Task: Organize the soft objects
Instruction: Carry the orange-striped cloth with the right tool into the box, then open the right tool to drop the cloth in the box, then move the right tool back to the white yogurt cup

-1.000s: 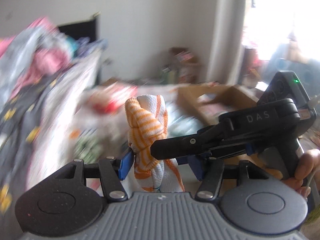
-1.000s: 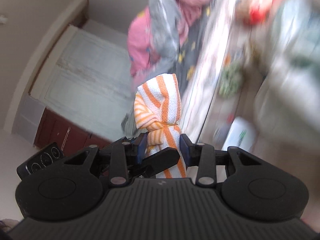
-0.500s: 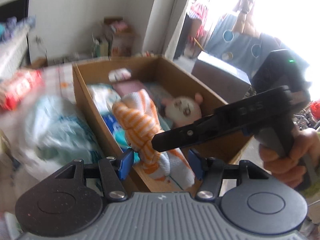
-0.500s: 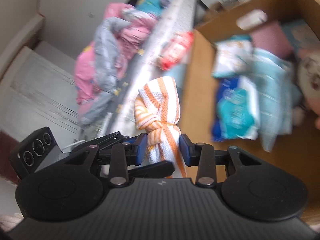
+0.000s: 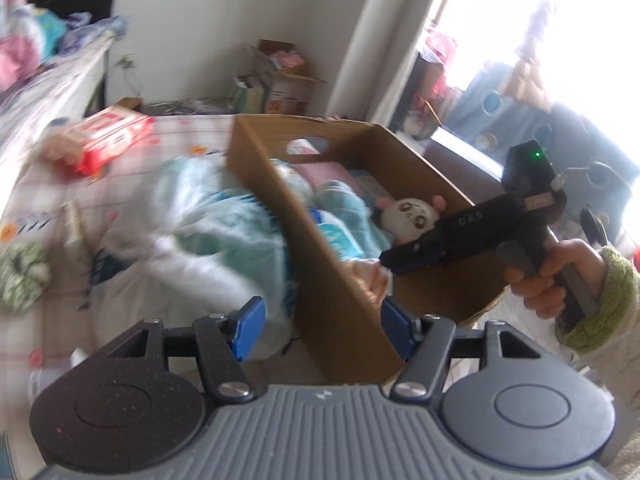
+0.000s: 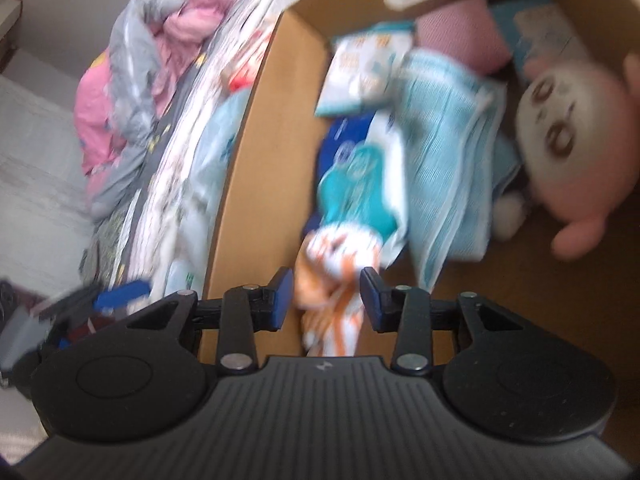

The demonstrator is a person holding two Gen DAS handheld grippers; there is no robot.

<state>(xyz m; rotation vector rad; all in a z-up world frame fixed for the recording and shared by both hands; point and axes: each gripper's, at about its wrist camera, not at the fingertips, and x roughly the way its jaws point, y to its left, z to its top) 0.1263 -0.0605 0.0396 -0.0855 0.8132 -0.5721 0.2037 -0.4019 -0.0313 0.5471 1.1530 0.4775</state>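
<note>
The knotted orange-and-white striped cloth (image 6: 332,284) lies in the near corner of the cardboard box (image 6: 256,168), between my right gripper's (image 6: 326,300) spread blue pads, free of both. In the left wrist view the cloth (image 5: 372,276) shows partly behind the box wall (image 5: 320,264), under the right gripper's tip. My left gripper (image 5: 322,322) is open and empty, straddling that wall. The box holds a pink-and-white plush toy (image 6: 560,152), a light blue cloth (image 6: 448,152) and wipe packs (image 6: 356,168).
A pale blue-and-white bundle (image 5: 200,240) lies on the patterned bed left of the box. A red pack (image 5: 108,142) and a green scrunchie (image 5: 20,276) lie further left. Pink and grey bedding (image 6: 132,80) is piled beyond. Boxes (image 5: 280,76) stand by the wall.
Both grippers held the striped cloth and carried it over the box. Both have now opened and the cloth has dropped into the box's near corner.
</note>
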